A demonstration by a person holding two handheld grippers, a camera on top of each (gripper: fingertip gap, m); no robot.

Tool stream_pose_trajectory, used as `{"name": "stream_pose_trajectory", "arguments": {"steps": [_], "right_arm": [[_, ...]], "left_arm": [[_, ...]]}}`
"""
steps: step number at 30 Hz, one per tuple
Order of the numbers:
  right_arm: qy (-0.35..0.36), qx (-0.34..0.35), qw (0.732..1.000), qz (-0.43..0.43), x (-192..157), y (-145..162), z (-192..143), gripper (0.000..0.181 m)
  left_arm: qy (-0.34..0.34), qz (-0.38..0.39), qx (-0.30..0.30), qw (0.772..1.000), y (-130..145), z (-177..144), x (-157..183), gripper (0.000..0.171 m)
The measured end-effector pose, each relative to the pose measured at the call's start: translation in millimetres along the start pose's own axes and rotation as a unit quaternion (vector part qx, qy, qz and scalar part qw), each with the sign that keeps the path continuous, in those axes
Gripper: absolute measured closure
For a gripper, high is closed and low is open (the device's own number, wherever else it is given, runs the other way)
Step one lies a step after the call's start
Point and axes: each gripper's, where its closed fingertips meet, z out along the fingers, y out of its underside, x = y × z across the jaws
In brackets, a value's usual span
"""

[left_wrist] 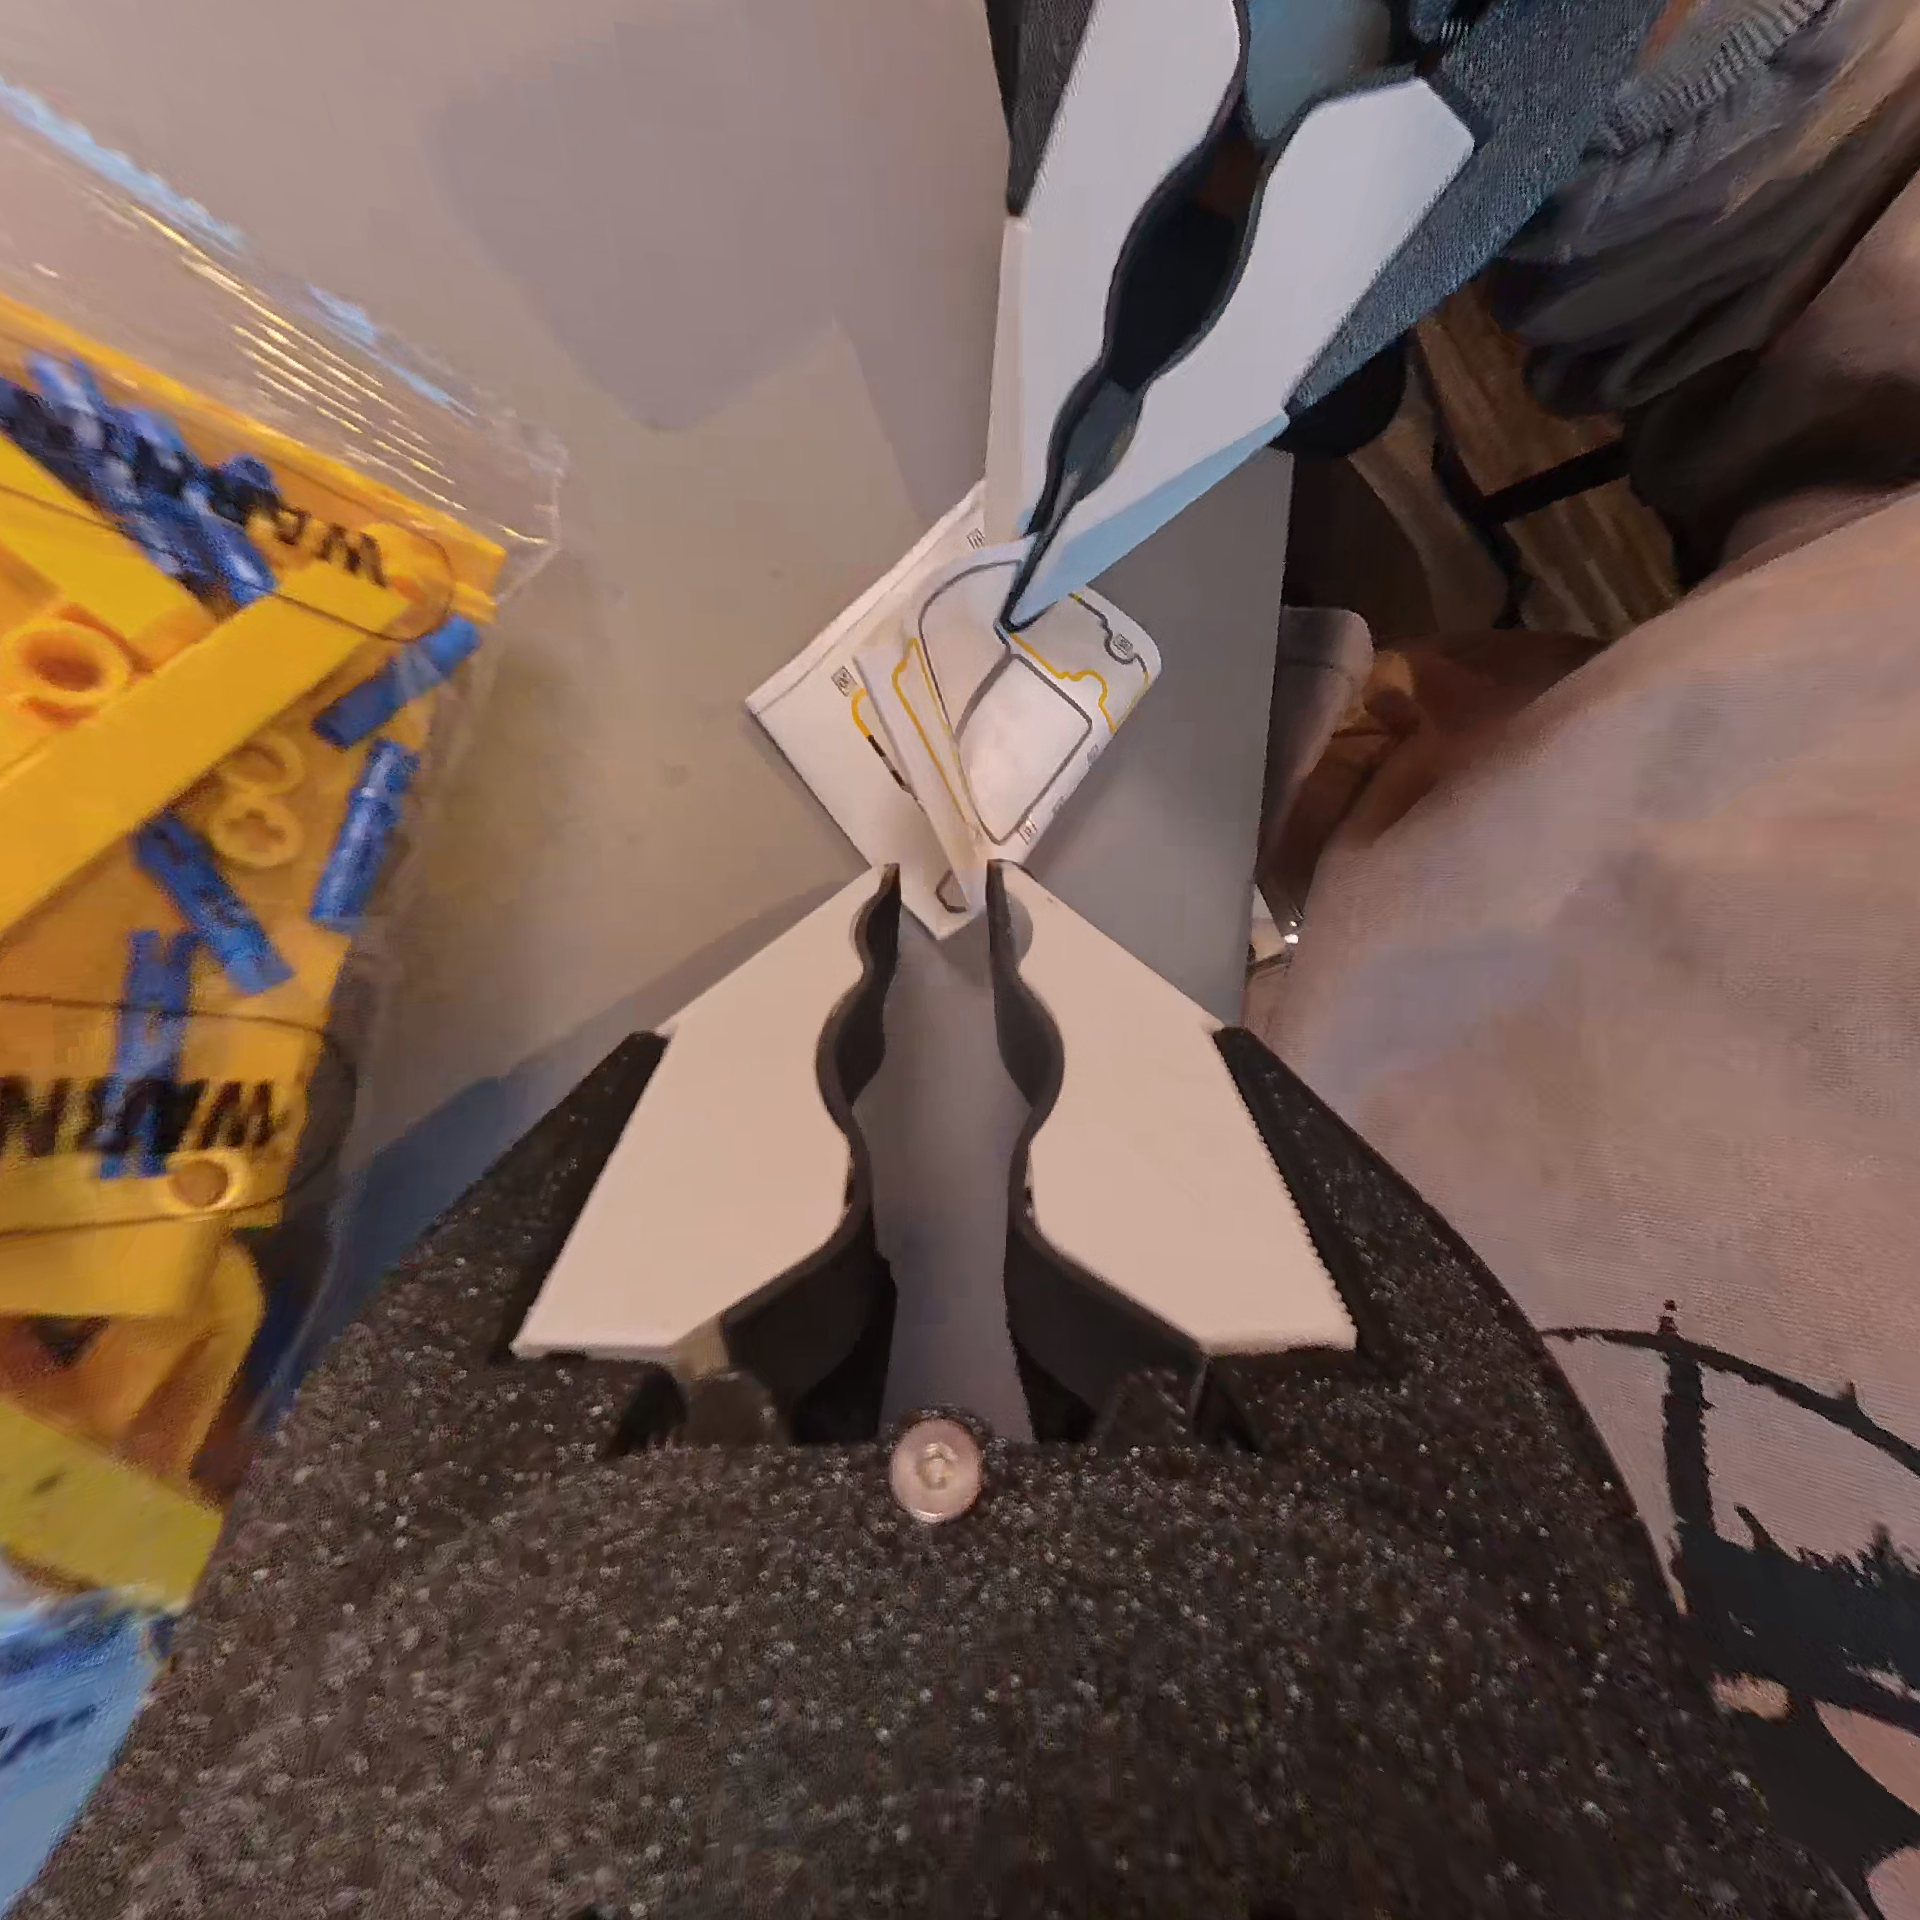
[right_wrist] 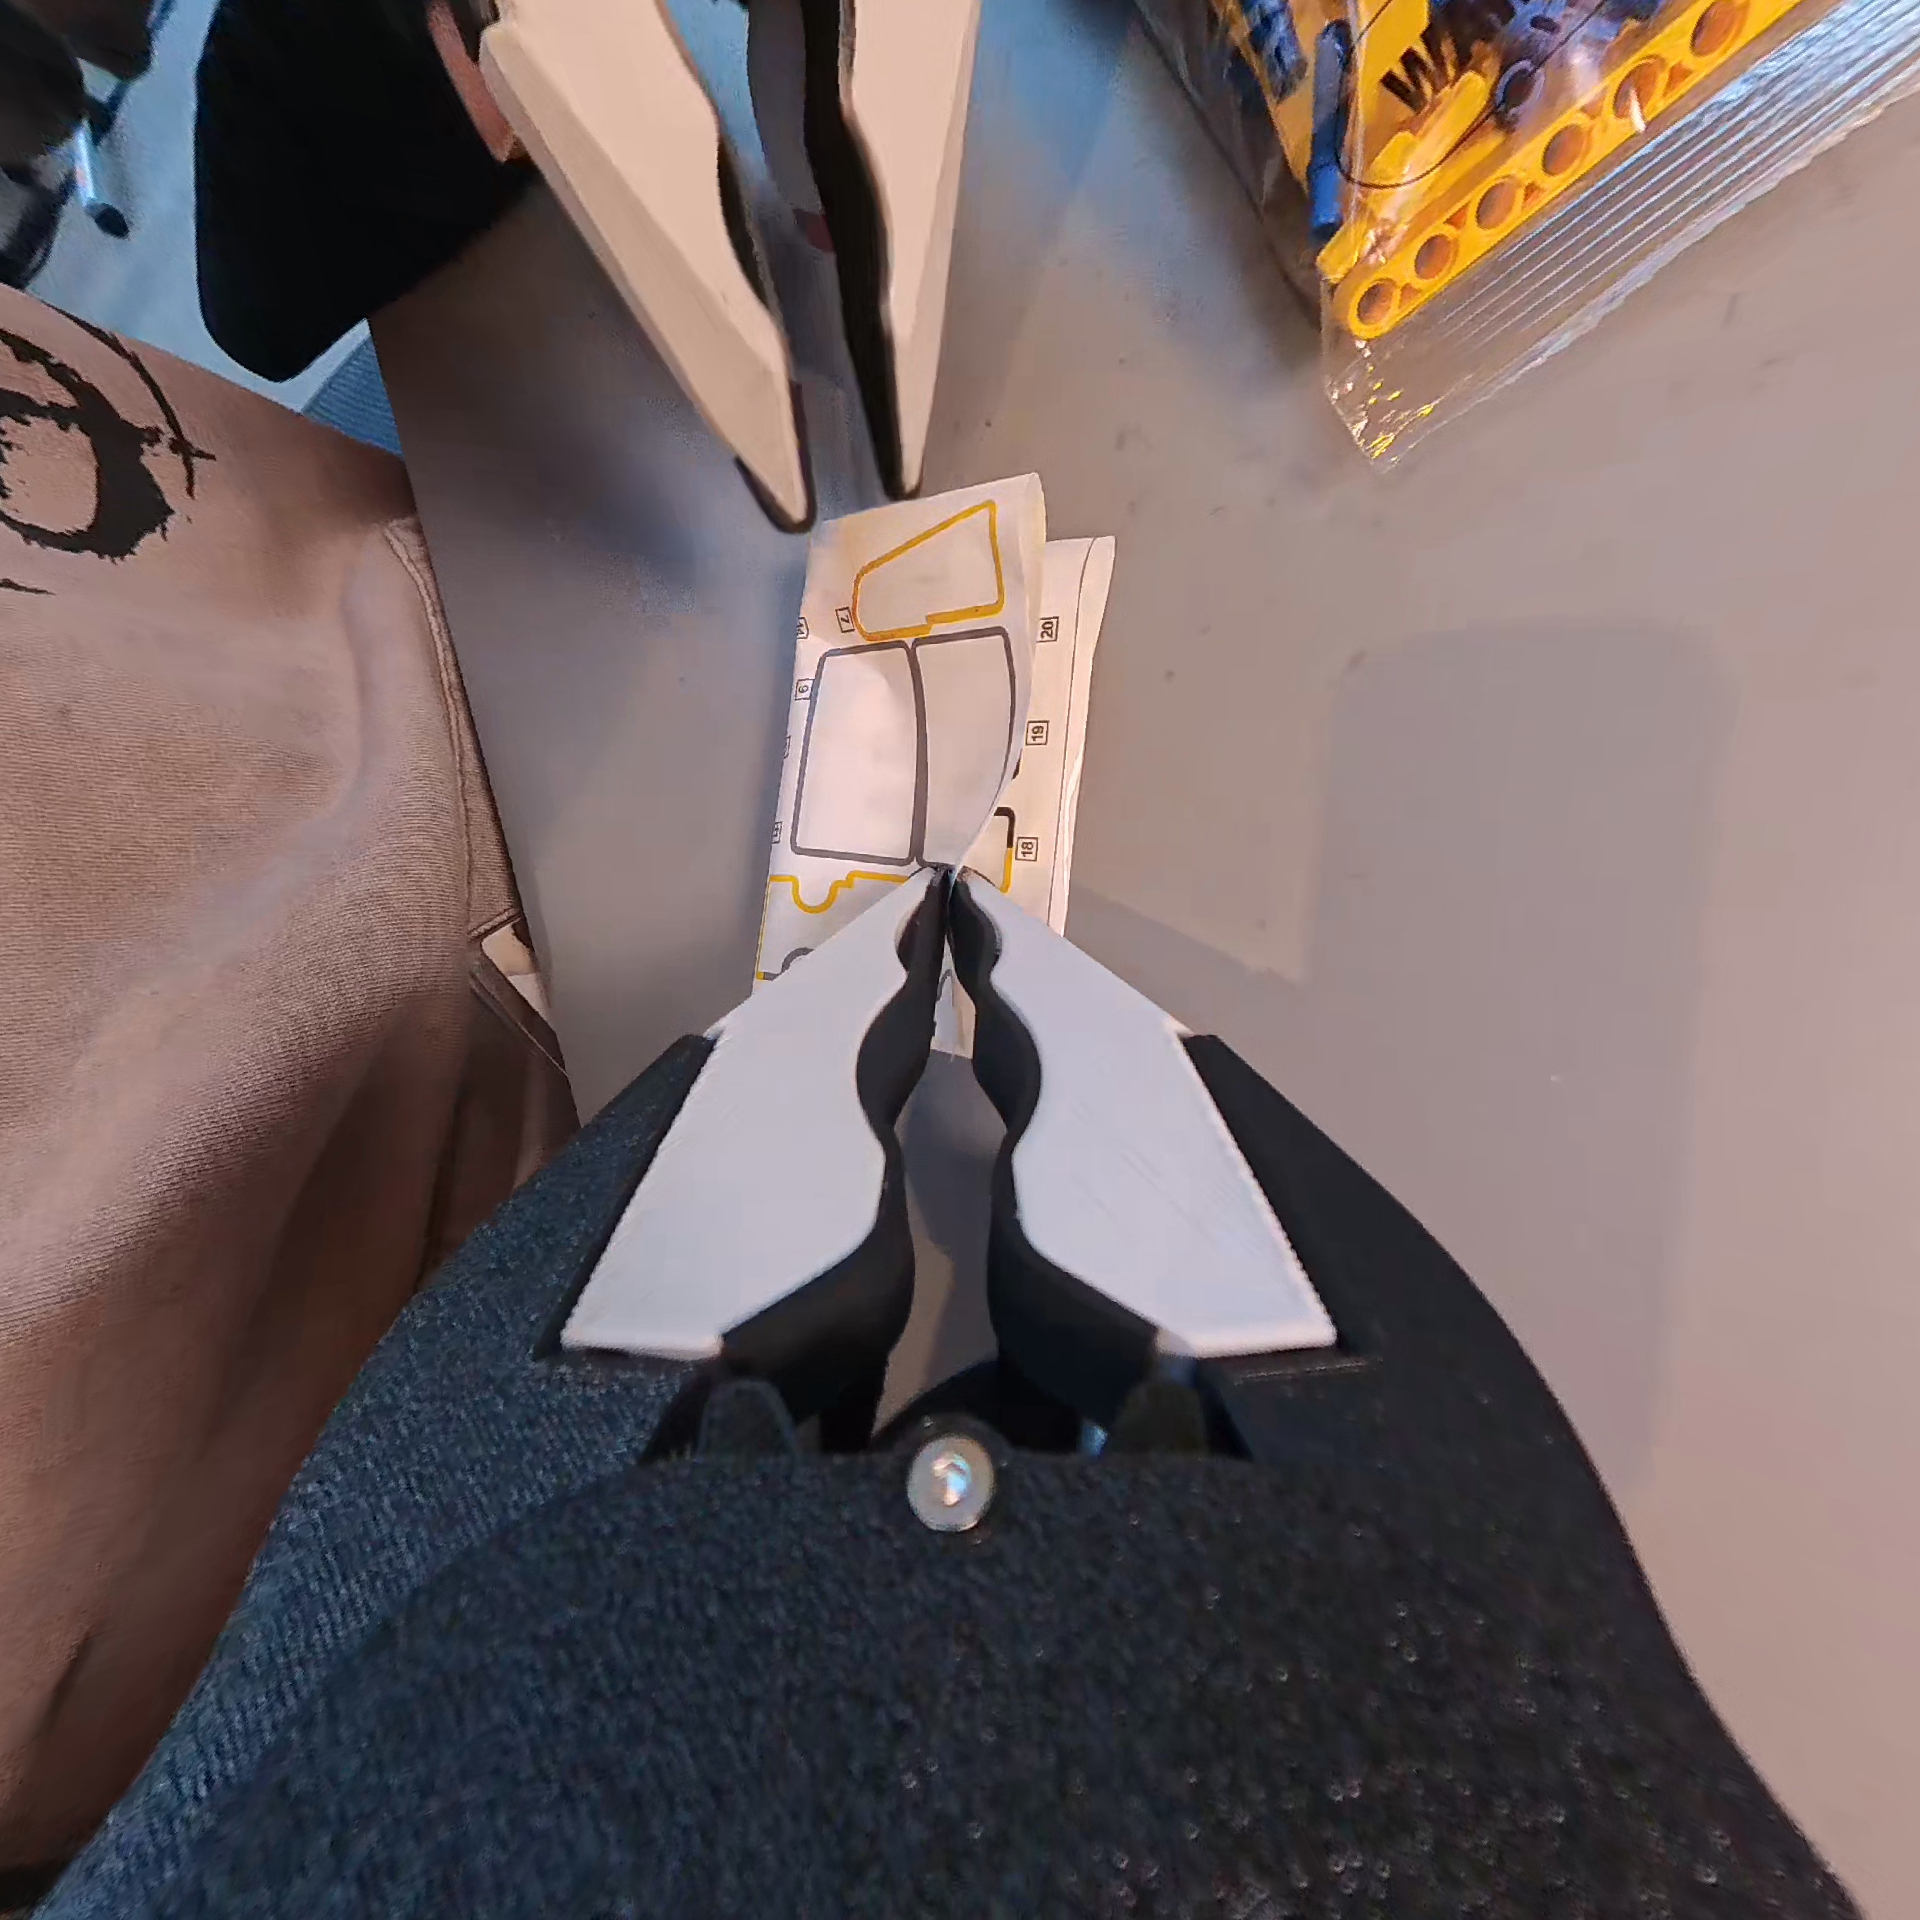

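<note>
A white sticker sheet with grey and yellow outlined shapes hangs between my two grippers above the grey table. My right gripper is shut on one end of the sheet; in the left wrist view it comes down from the top. The sheet curls where it is pinched, and a second white layer shows behind it. My left gripper is open by a narrow gap, with the sheet's opposite corner between its tips. It also shows in the right wrist view.
A clear plastic bag of yellow and blue building parts lies on the table beside the grippers. A person's beige sweatshirt with a black print is close at the table's edge. The gap from one gripper's tips to the other's is roughly 7 cm.
</note>
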Motion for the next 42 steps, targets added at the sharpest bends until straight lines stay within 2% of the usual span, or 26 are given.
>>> {"name": "stream_pose_trajectory", "arguments": {"steps": [2, 4, 8, 12, 14, 16, 18, 20, 23, 25, 29, 33, 36, 38, 40, 42], "right_arm": [[-0.004, -0.002, 1.0, 0.002, -0.1, -0.1, 0.2, 0.181], [-0.007, -0.004, 1.0, 0.002, -0.3, -0.9, 1.0, 0.181], [-0.004, -0.006, 1.0, -0.003, -0.5, -1.5, 1.6, 0.181], [0.009, 0.001, 1.0, -0.011, 0.9, -1.6, 0.6, 0.181], [0.038, 0.005, 0.999, -0.023, 8.4, -2.9, -3.4, 0.181], [0.051, 0.014, 0.998, -0.027, 10.7, -5.0, -9.3, 0.173], [0.06, 0.027, 0.997, -0.038, 7.8, -9.6, -16.5, 0.166], [0.099, 0.054, 0.991, -0.074, 7.9, -21.4, -28.1, 0.164], [0.115, 0.1, 0.979, -0.136, -13.8, -43.1, -39.8, 0.164], [0.11, 0.083, 0.978, -0.159, -28.2, -41.0, -28.8, 0.164], [0.129, -0.007, 0.982, -0.139, -12.5, -6.5, 8.4, 0.164], [0.129, -0.012, 0.982, -0.138, -11.6, -5.8, 10.9, 0.164], [0.122, -0.012, 0.983, -0.137, -11.5, -6.2, 11.3, 0.164], [0.119, -0.012, 0.983, -0.141, -11.5, -6.2, 11.4, 0.164], [0.122, -0.014, 0.981, -0.151, -11.6, -6.2, 11.5, 0.164], [0.124, -0.015, 0.98, -0.158, -11.7, -6.0, 11.6, 0.164]], "left_arm": [[-0.028, 0.015, 0.046, 0.998, -15.2, -6.5, -4.0, 0.16], [-0.039, 0.026, 0.062, 0.997, -22.9, -3.7, -4.2, 0.164], [-0.11, 0.068, 0.019, 0.991, -13.2, 11.9, -23.5, 0.168], [-0.162, 0.12, 0.01, 0.979, -12.1, 12.8, -26.5, 0.171], [-0.185, 0.141, 0.008, 0.973, -11.7, 13.0, -27.1, 0.171], [-0.197, 0.15, 0.006, 0.969, -11.5, 13.2, -27.4, 0.171], [-0.198, 0.151, 0.003, 0.968, -11.5, 13.3, -27.5, 0.171], [-0.2, 0.153, 0.0, 0.968, -11.5, 13.2, -27.6, 0.171], [-0.204, 0.158, -0.002, 0.966, -11.4, 13.3, -27.5, 0.171], [-0.201, 0.156, -0.001, 0.967, -11.4, 13.3, -27.4, 0.171], [-0.201, 0.159, 0.006, 0.967, -11.5, 13.2, -27.5, 0.171], [-0.188, 0.166, 0.018, 0.968, -11.1, 7.2, -22.5, 0.171], [-0.133, 0.21, 0.067, 0.966, -20.3, -1.4, 8.9, 0.17], [-0.122, 0.239, 0.044, 0.962, -11.0, 7.6, 17.4, 0.162], [-0.149, 0.271, 0.009, 0.951, 0.7, 19.2, 5.8, 0.154], [-0.147, 0.275, 0.015, 0.95, 2.2, 23.9, -0.8, 0.156]]}}
